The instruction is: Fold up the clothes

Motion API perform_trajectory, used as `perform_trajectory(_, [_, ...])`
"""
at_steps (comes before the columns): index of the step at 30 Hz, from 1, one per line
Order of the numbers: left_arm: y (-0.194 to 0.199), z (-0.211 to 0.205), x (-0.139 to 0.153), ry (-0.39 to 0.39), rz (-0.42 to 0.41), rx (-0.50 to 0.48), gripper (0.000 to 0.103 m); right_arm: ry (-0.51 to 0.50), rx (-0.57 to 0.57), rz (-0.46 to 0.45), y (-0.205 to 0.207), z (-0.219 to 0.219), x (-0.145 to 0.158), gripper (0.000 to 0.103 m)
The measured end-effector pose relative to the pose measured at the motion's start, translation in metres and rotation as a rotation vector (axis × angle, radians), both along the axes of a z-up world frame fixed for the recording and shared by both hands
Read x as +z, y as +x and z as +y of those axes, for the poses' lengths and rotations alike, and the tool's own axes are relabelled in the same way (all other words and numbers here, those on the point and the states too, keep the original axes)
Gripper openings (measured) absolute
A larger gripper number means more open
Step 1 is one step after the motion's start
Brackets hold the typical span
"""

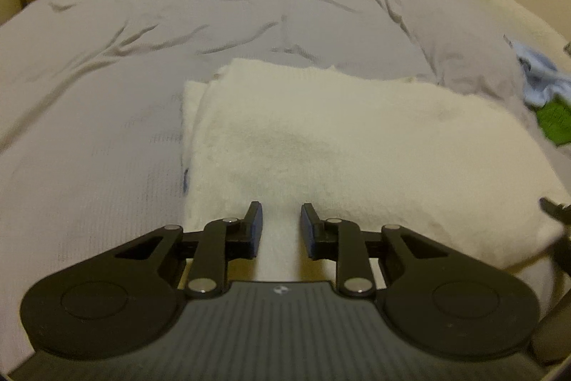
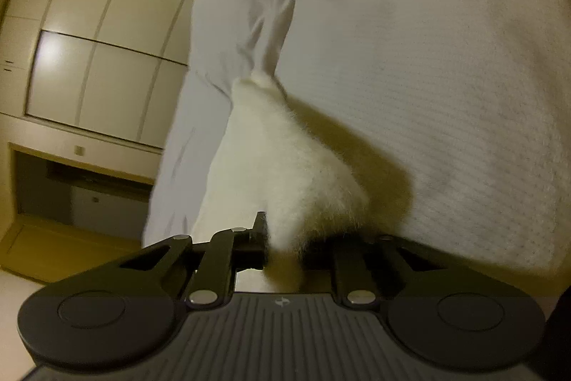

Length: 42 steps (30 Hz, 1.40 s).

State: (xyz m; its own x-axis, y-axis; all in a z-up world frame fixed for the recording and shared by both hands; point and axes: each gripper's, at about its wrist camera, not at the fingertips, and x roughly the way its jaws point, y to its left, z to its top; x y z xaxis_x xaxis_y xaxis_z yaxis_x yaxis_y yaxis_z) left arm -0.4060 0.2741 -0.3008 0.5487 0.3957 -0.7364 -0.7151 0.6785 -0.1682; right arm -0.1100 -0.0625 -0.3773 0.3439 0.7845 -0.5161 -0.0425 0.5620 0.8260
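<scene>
My right claw (image 2: 283, 240) pinched the fluffy white folded towel (image 1: 321, 138), my left claw (image 1: 282, 227) released; weak grip risked unfolding it.

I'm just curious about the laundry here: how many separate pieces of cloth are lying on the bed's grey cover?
3: a folded white fluffy towel in the middle, a light blue cloth at the right edge, and a green cloth just below it. More may lie hidden beyond the frame.

Black tongs (image 1: 282, 229) w/ blue pads (image 1: 256, 231) — silver screws, ribbed grey base.
</scene>
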Motion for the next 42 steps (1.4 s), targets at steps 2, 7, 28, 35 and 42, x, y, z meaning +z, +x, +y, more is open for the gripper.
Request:
perform_trajectory(2, [-0.010,0.007,0.004,-0.038,-0.047,0.010,0.021,-0.123,0.059,-0.162,-0.006,0.021,0.033,0.013])
perform_trajectory(7, [-0.039,0.021,0.017,-0.084,-0.142,0.039,0.019,-0.415,0.271,-0.732,-0.064,0.097,0.114,0.011])
perform_trajectory(28, [-0.071,0.029,0.008,-0.349,-0.373,0.041,0.027,-0.263,0.907,-0.896,-0.146,0.167,0.104,0.066])
perform_trajectory(35, [-0.042,0.068,-0.024,-0.615,-0.520,0.070,0.038,-0.278,0.470,-0.336,-0.029,0.138,0.070,0.034])
perform_trajectory(42, [0.004,0.102,-0.037,-0.651,-0.500,0.034,0.039,-0.317,0.523,-0.276,-0.023,0.182,0.038,0.027])
